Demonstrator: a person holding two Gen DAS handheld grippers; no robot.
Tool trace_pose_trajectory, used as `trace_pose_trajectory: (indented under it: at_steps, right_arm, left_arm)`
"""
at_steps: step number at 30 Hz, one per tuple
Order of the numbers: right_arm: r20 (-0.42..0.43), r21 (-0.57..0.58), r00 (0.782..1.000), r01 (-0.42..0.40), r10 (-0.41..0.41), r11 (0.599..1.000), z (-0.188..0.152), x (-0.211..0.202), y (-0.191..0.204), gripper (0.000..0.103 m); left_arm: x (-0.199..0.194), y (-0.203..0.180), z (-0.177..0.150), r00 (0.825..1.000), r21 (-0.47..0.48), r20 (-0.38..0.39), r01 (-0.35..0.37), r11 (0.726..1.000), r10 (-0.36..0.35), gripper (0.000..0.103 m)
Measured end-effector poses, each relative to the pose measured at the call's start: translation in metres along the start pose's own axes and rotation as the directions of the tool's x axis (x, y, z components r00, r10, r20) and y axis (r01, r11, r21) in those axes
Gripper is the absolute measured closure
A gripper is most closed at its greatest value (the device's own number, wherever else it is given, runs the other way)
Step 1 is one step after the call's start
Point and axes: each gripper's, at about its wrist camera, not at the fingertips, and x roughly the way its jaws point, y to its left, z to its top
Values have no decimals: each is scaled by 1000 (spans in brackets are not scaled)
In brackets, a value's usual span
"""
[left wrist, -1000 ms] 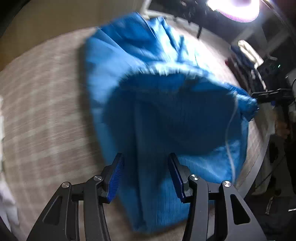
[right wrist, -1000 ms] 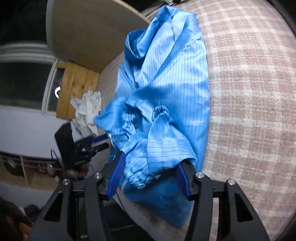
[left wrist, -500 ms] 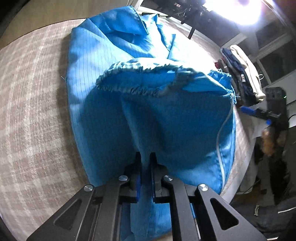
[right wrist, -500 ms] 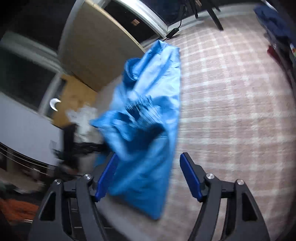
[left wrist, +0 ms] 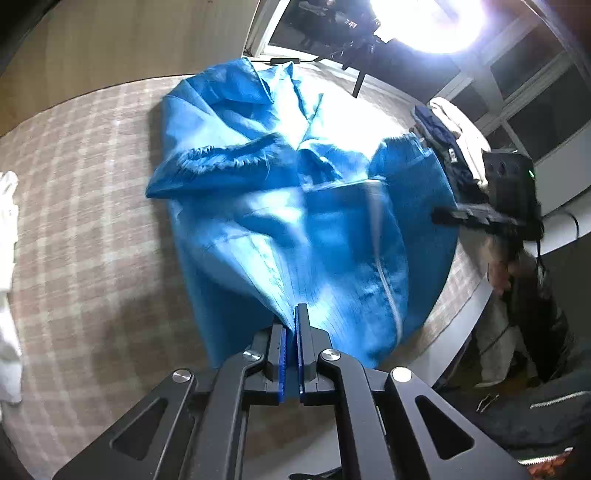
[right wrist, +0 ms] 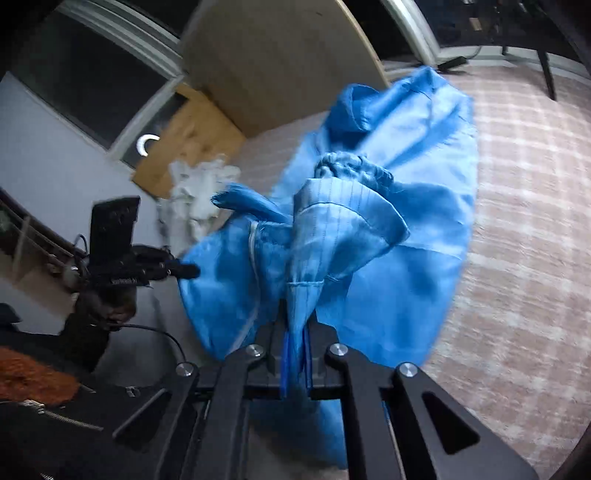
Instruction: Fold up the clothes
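A shiny blue pinstriped garment lies crumpled on a checked beige cloth-covered surface, collar at the far end, an elastic cuff folded across it. My left gripper is shut on the garment's near hem. In the right wrist view the same blue garment is bunched and lifted at its near edge, and my right gripper is shut on a gathered fold of it. The other gripper shows at the left, held by a hand.
White clothes lie at the left edge of the surface. A stack of dark and white clothes sits at the far right. The rounded surface edge runs near right. A bright lamp glares above. A brown box stands beyond.
Both grippers went from open to shut on the garment: the left closed on the near hem first, the right closed on a fold afterwards. The near edge is pulled up.
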Motion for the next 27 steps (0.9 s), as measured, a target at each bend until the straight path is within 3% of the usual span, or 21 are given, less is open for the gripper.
trace_pose_trajectory:
  at_steps: [2, 5, 7, 9, 11, 15, 19, 22, 26, 27]
  right_arm:
    - [-70, 49, 993, 93, -90, 994, 6, 18, -20, 93]
    - [-176, 89, 963, 224, -206, 971, 14, 43, -44, 90]
    - [-167, 38, 954, 257, -247, 966, 19, 39, -35, 71]
    - [-126, -16, 945, 301, -301, 953, 23, 29, -21, 58]
    - [-61, -71, 926, 369, -373, 927, 29, 16, -2, 58]
    - [-8, -201, 965, 254, -260, 946, 45, 16, 30, 58]
    - [-67, -259, 983, 148, -171, 954, 88, 94, 62, 58]
    - [-152, -256, 974, 127, -170, 958, 114, 158, 64, 58]
    - [-274, -333, 924, 169, -266, 928, 118, 221, 63, 62]
    - [-300, -339, 915, 162, -270, 927, 116, 228, 61, 84]
  left_arm:
    - [26, 12, 6, 997, -13, -55, -51, 999, 50, 98]
    - [46, 24, 14, 996, -33, -79, -36, 999, 33, 93]
    - [50, 26, 17, 997, -29, -80, -23, 999, 21, 83]
    - [45, 25, 16, 997, -14, -61, -38, 999, 37, 78]
    - [40, 25, 14, 998, -8, -47, -42, 999, 41, 77]
    - [35, 30, 6, 999, -42, -20, -39, 998, 39, 77]
    - [35, 32, 1, 999, -63, 4, -51, 997, 51, 76]
    - [33, 31, 0, 998, -66, 26, -60, 996, 62, 77]
    - [31, 30, -1, 995, -70, 56, -73, 995, 77, 77]
    - [30, 30, -1, 995, -72, 63, -74, 995, 79, 77]
